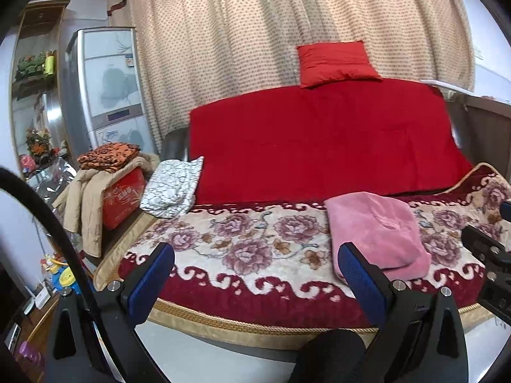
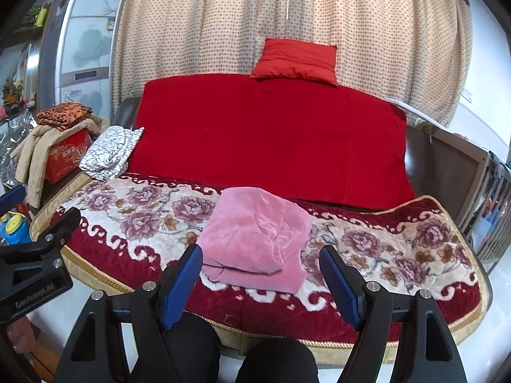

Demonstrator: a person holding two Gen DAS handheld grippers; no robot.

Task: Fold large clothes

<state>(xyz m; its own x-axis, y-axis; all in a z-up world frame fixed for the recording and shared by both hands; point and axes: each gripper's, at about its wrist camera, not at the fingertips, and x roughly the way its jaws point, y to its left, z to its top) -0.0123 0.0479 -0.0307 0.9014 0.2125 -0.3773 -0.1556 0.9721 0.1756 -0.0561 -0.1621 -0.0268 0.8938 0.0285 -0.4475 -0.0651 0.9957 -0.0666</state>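
Dotted curtains [image 2: 287,16] hang behind a sofa [image 2: 95,223] draped in red and floral throws, where your folding job waits. At far left, an orange cloth [image 1: 108,156] and a beige coat [image 1: 86,204] sit piled on a red box [image 1: 123,198], with a white patterned garment [image 1: 174,188] bunched at the sofa's left end. Your left gripper [image 1: 255,274] hovers over the front edge of the seat, its fingers [image 1: 150,281] wide and holding nothing. To its right lies the pink garment [image 2: 255,236], already folded into a thick pad on the floral throw and sitting toward the front of the seat, well apart from the white one. Your right gripper [image 2: 262,284] faces it squarely, fingers spread wide and empty on either side of the pad's near edge, not touching it.

Judging by how things lie, the pink piece looks done, or close to it; its lower layer juts out at the front left. If you mean to tidy it, come in low, pinch all layers together at a corner, and keep both hands level so the pad does not slump. If the white garment is next, take it by two separated points and shake it flat on the open seat first.
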